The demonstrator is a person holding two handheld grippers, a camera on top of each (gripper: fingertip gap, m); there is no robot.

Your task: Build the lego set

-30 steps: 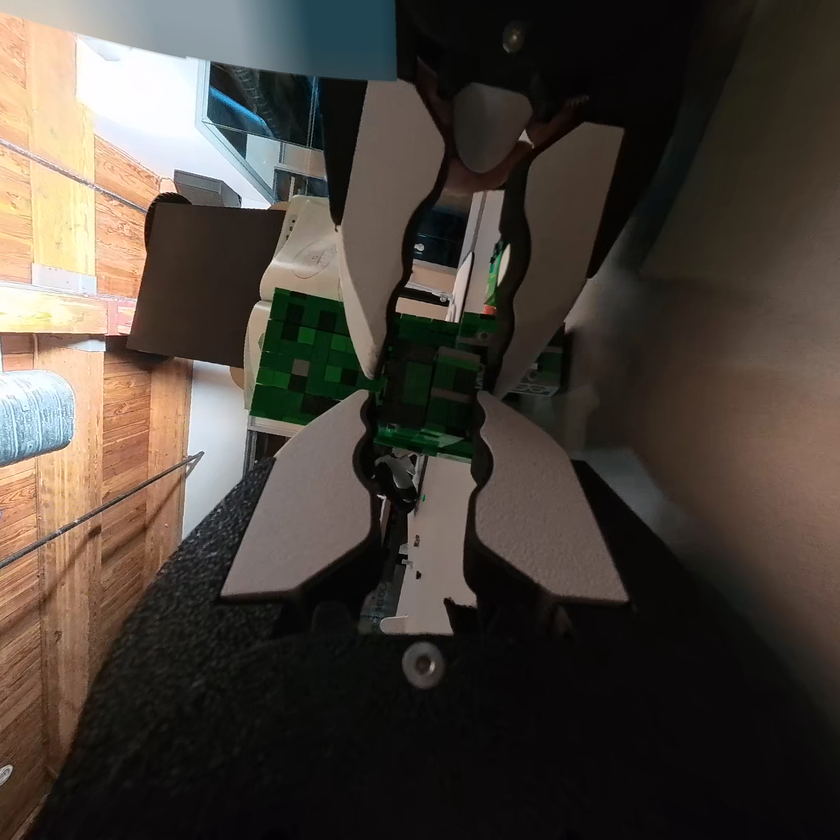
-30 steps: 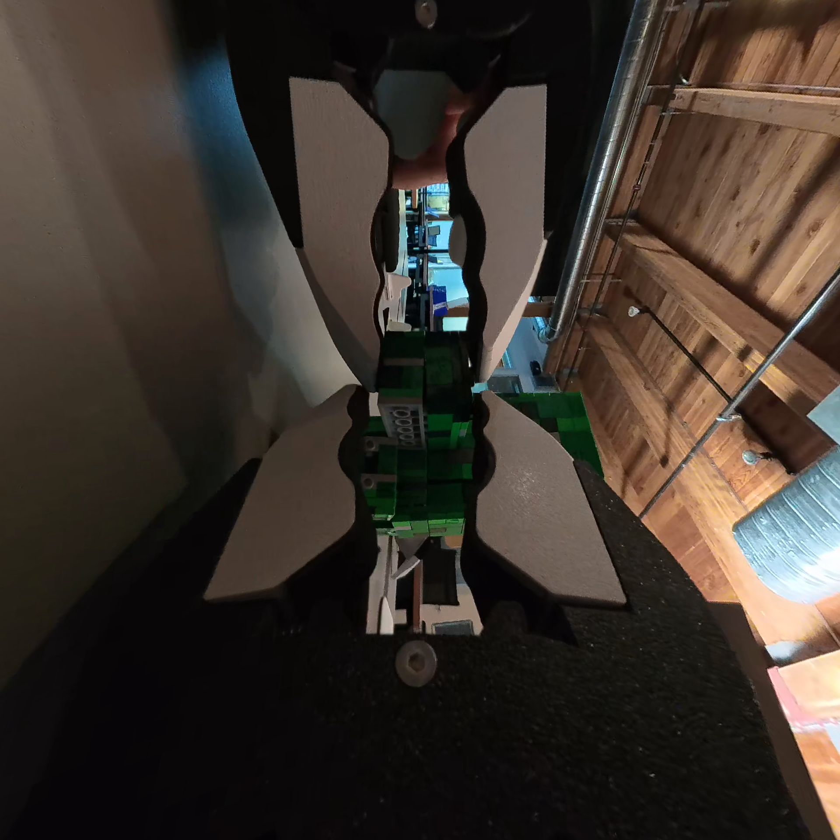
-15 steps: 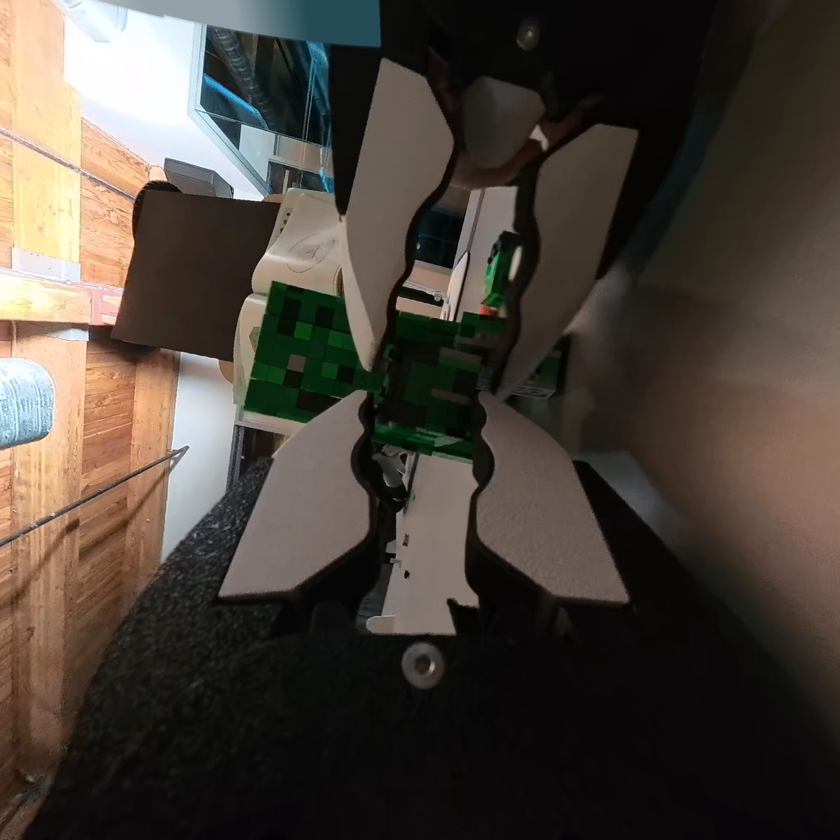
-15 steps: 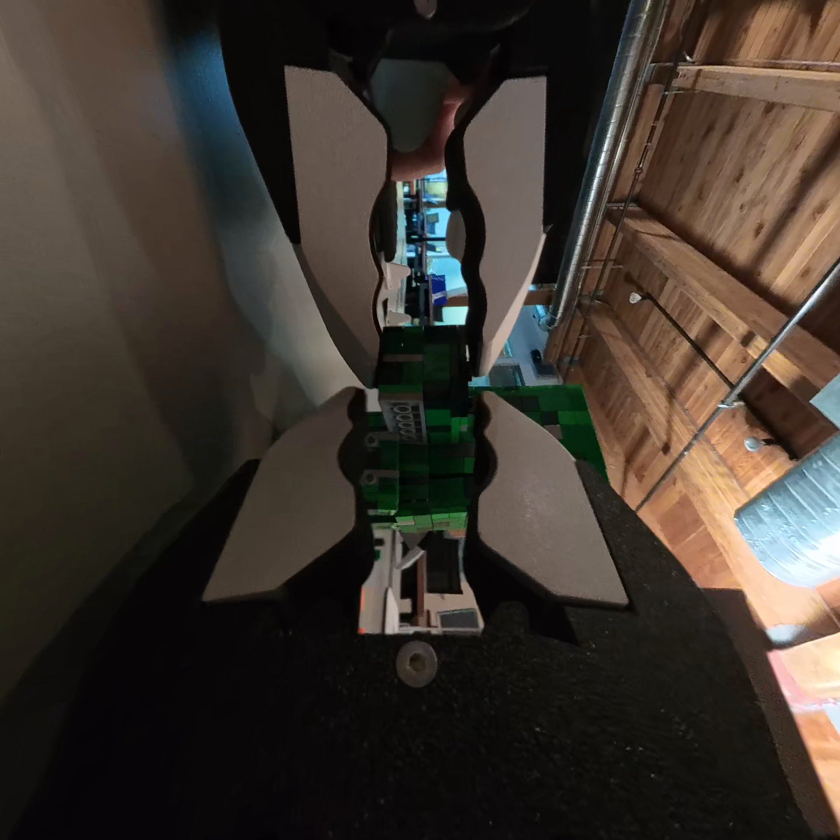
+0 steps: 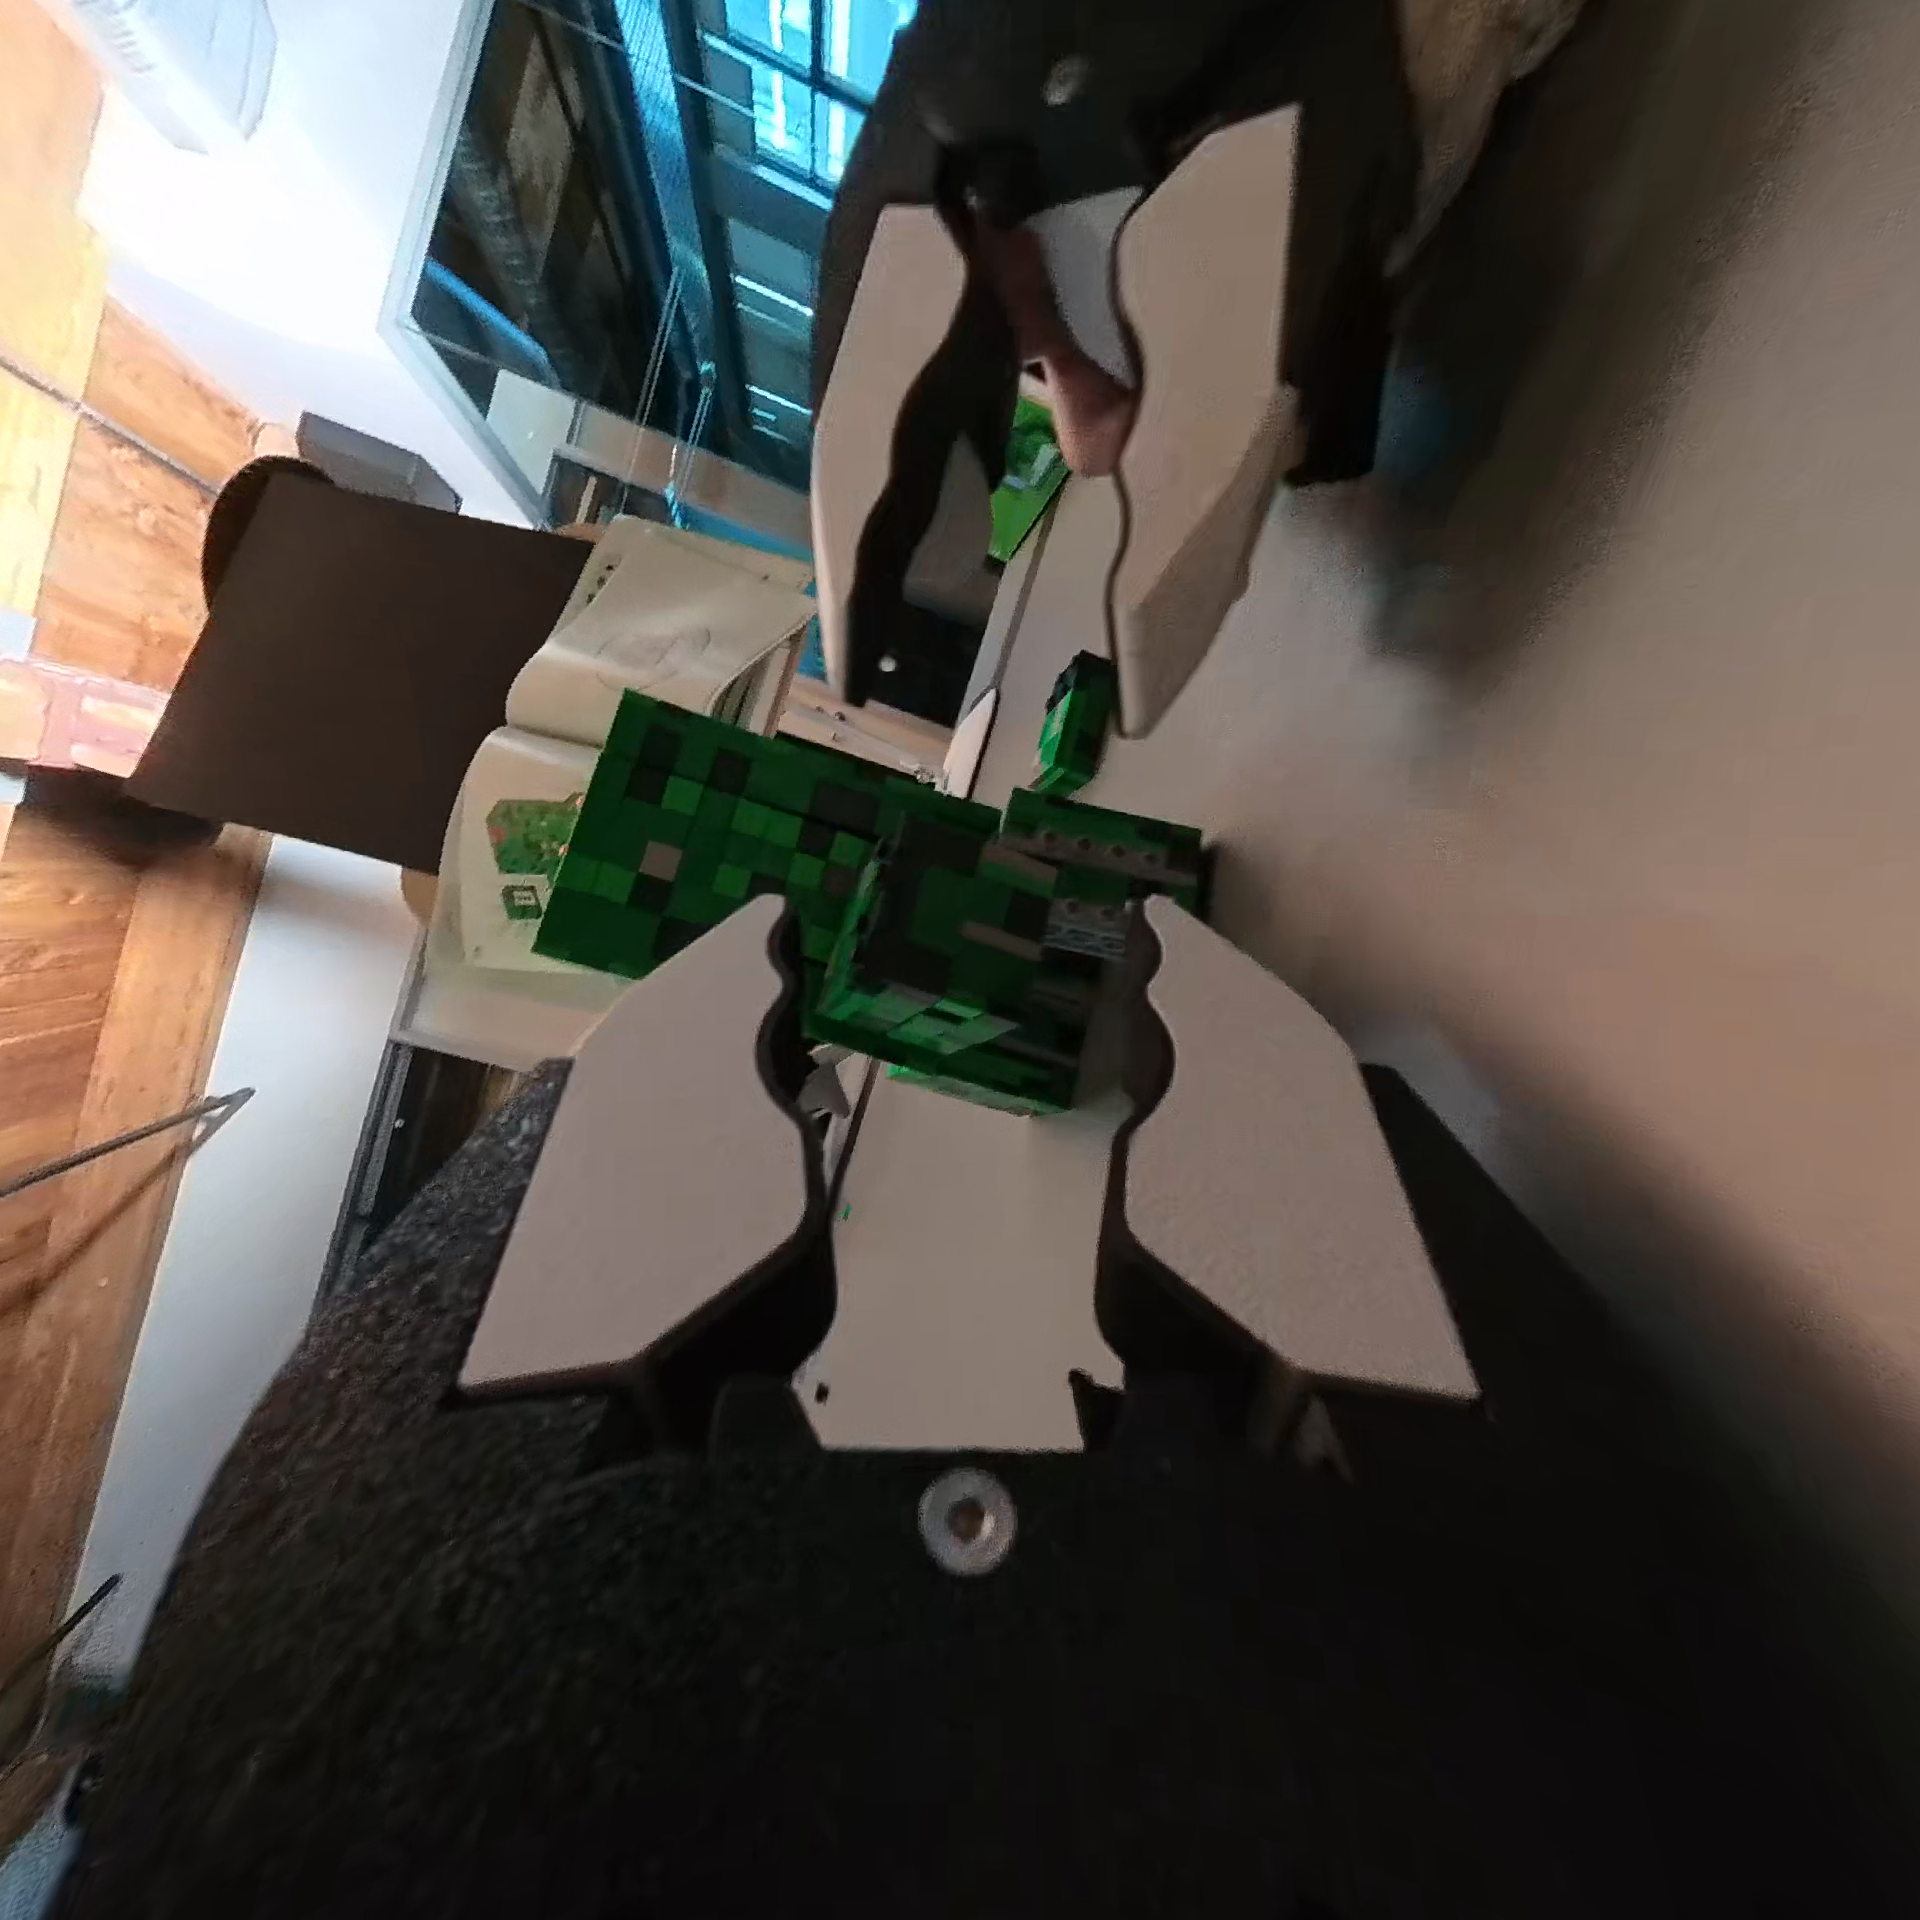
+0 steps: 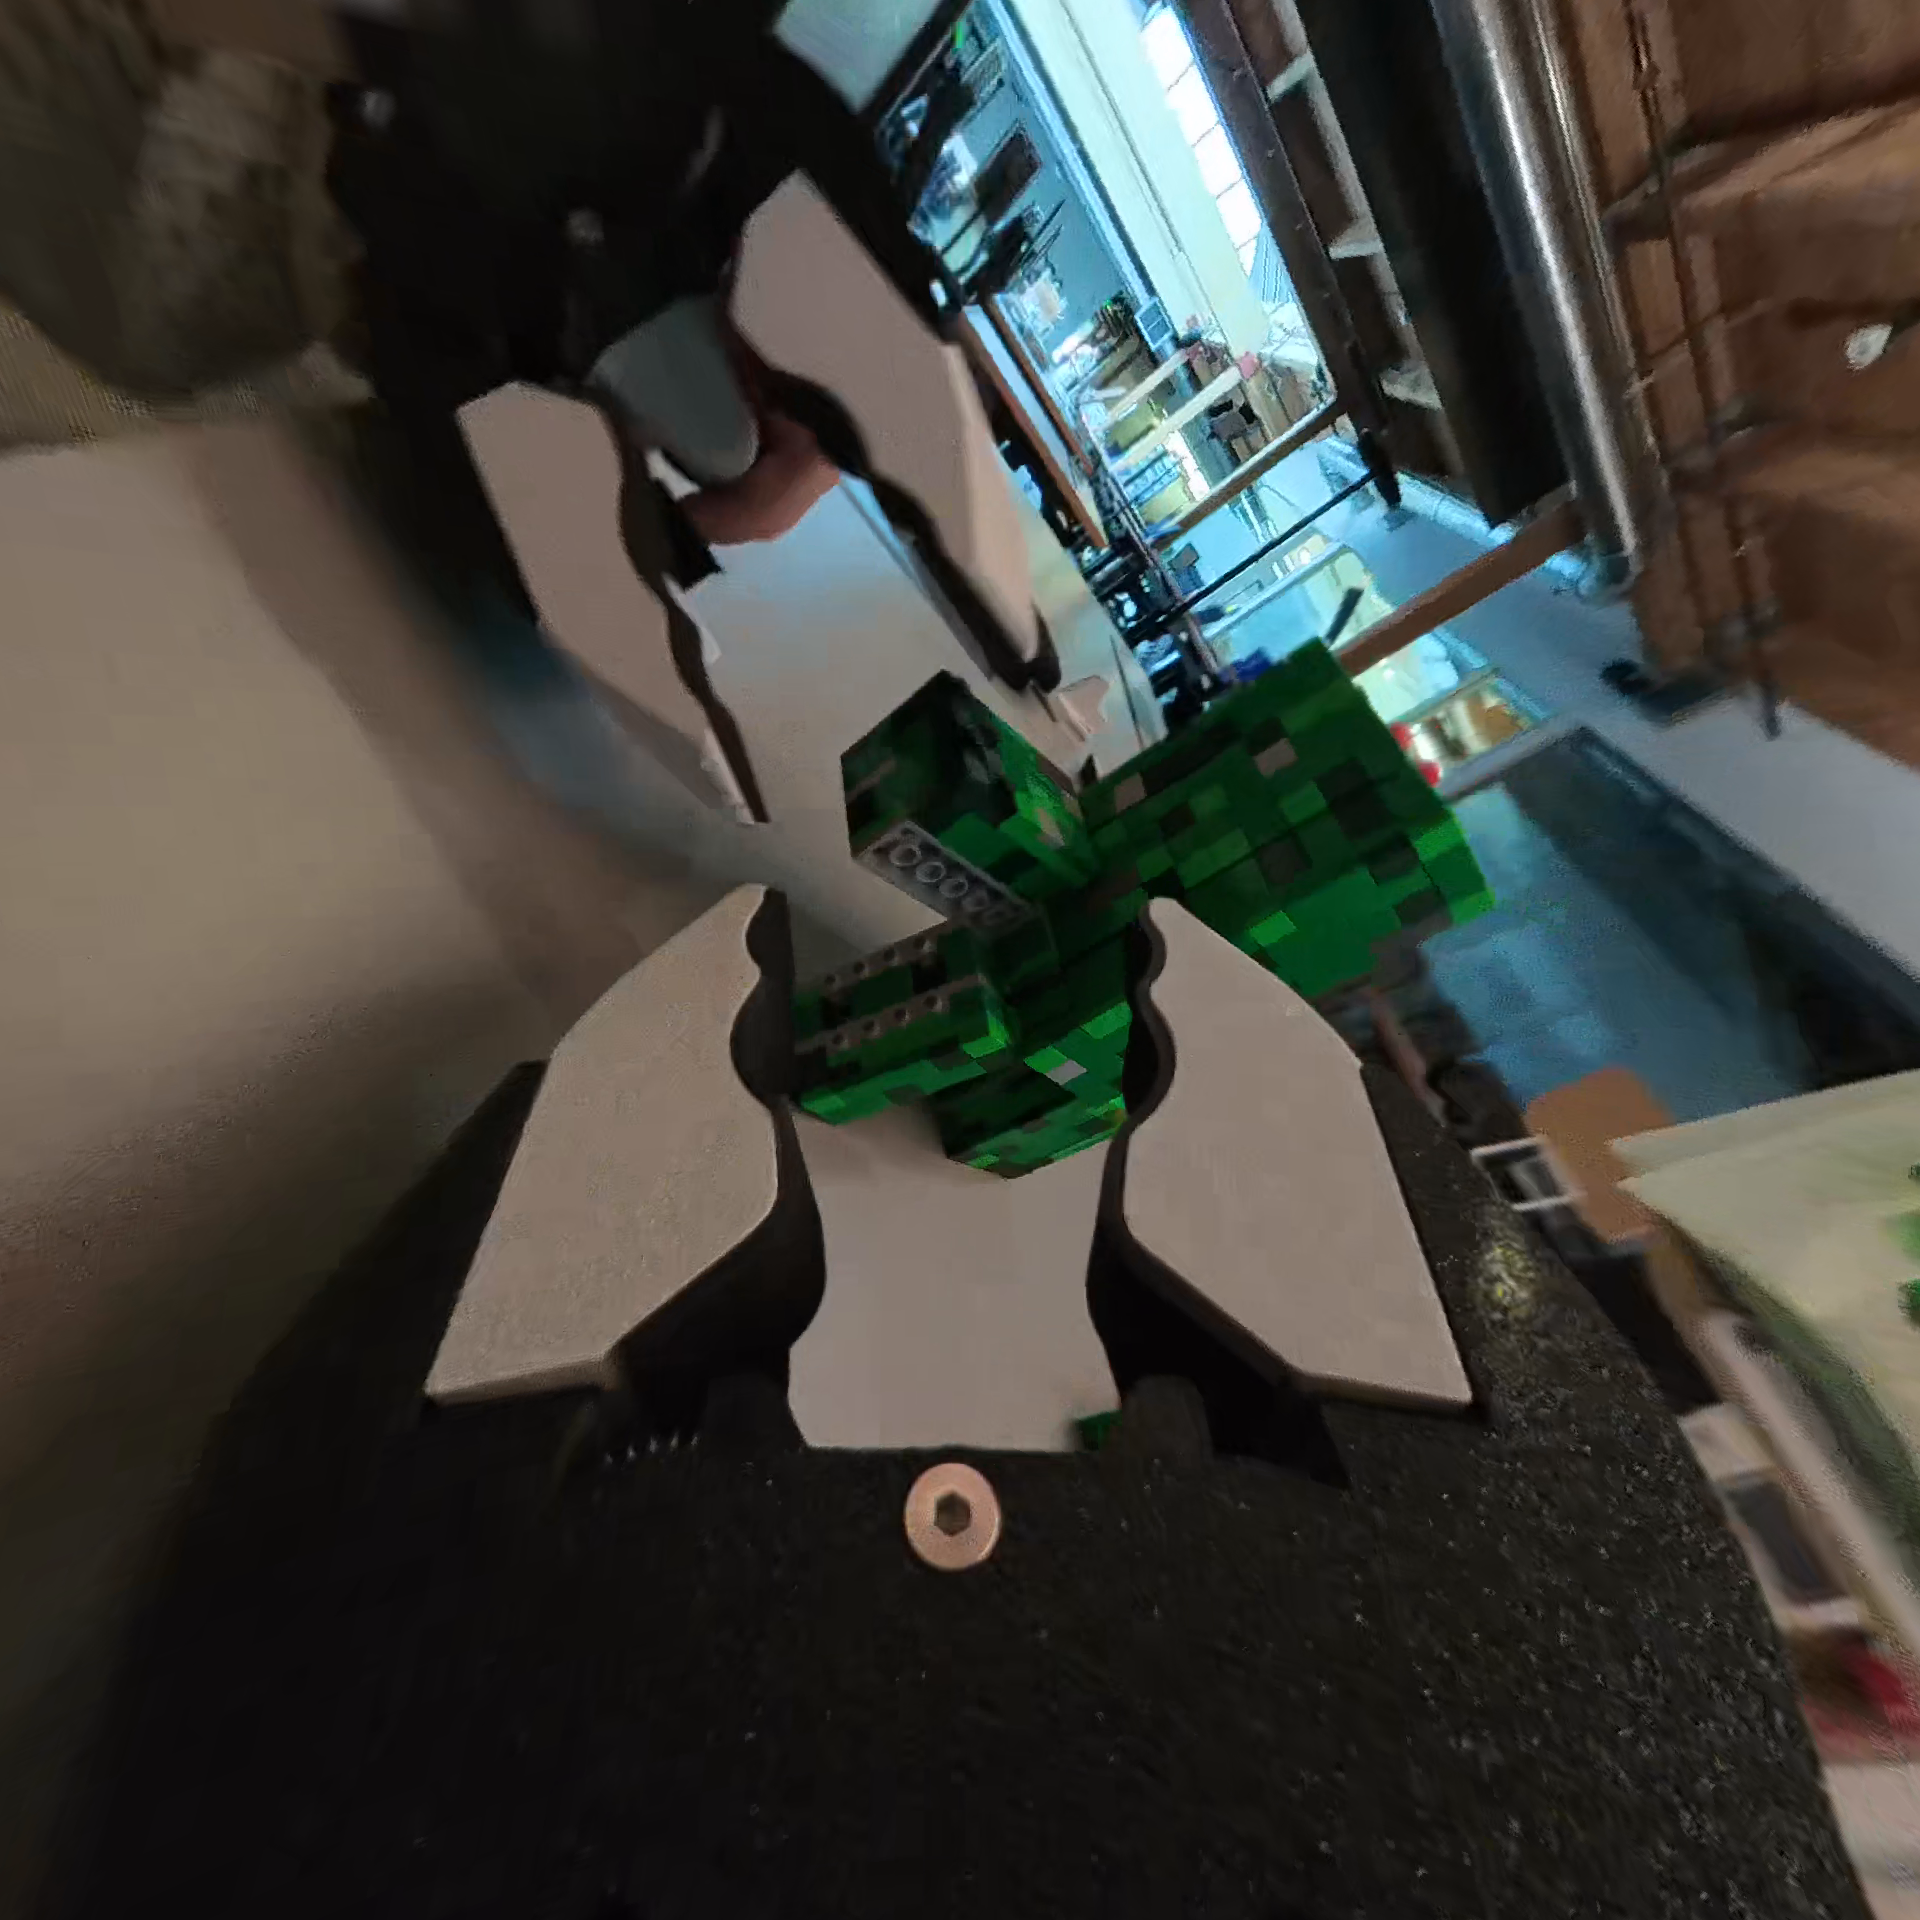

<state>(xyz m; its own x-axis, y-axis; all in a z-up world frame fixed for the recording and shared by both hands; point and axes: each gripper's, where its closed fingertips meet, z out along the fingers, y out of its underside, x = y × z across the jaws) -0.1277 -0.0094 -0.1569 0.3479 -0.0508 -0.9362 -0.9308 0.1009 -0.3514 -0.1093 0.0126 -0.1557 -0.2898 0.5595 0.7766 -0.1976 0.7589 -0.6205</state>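
A green pixel-patterned lego model (image 5: 935, 935) with a large blocky head (image 5: 727, 831) rests on the white table (image 5: 977, 1247). My left gripper (image 5: 961, 914) is open, and the model's body shows between its fingertips with gaps on both sides. My right gripper (image 5: 992, 707) faces it from beyond the model, open and clear of it. In the right wrist view the model (image 6: 966, 1039), with a grey studded plate (image 6: 945, 883), shows between the open right gripper's (image 6: 961, 914) fingertips. The left gripper (image 6: 894, 743) is open opposite it.
An open instruction booklet (image 5: 644, 665) lies behind the model, with a dark brown box (image 5: 343, 665) past it. A small green figure (image 5: 1075, 717) stands on the table near the right gripper. The booklet (image 6: 1787, 1247) shows blurred at the right of the right wrist view.
Both grippers were shut on the model from opposite sides. Both have opened and drawn back, and the model now rests on the table. Both views have swung.
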